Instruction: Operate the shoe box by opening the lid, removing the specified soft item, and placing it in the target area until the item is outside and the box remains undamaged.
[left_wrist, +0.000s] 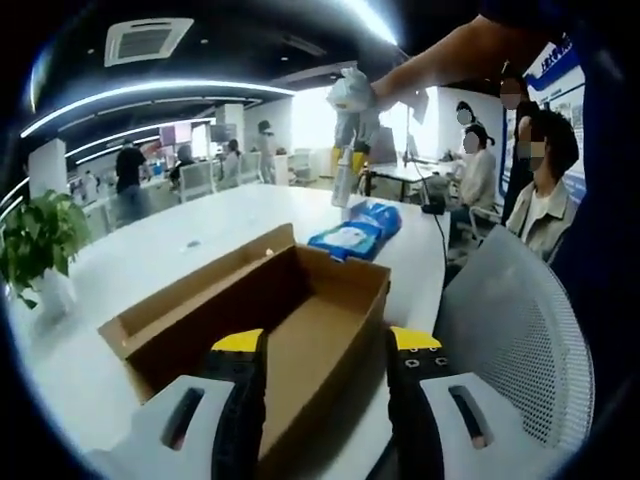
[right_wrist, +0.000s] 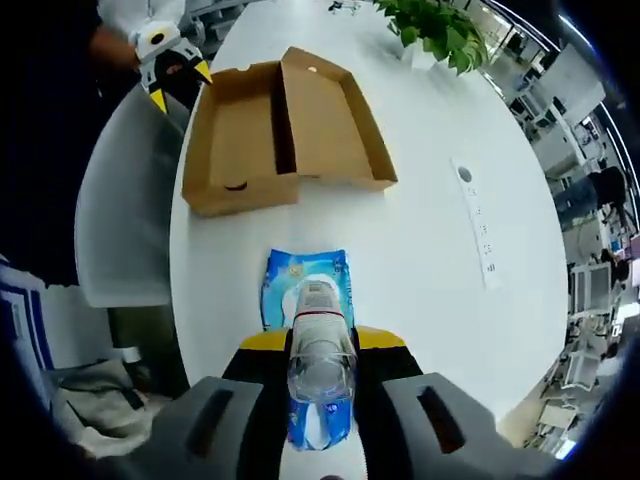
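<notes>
An open brown cardboard shoe box (left_wrist: 300, 310) lies on the white table (left_wrist: 180, 240), lid (right_wrist: 330, 110) folded flat beside it, and its inside looks empty. My left gripper (left_wrist: 326, 345) is open, its yellow-tipped jaws on either side of the box's near end; it also shows as the left gripper (right_wrist: 175, 78) by the box's far corner. A blue soft packet (right_wrist: 305, 285) lies on the table just past the box. High above the packet, my right gripper (right_wrist: 320, 340) is shut on a clear plastic bottle (right_wrist: 320, 365). In the left gripper view the right gripper (left_wrist: 352, 100) hangs well over the table.
A potted plant (right_wrist: 435, 30) stands at one table edge. A white power strip (right_wrist: 478, 225) lies on the table beside the box. A white mesh chair (left_wrist: 520, 330) stands at the near table edge. Several people sit and stand at desks behind.
</notes>
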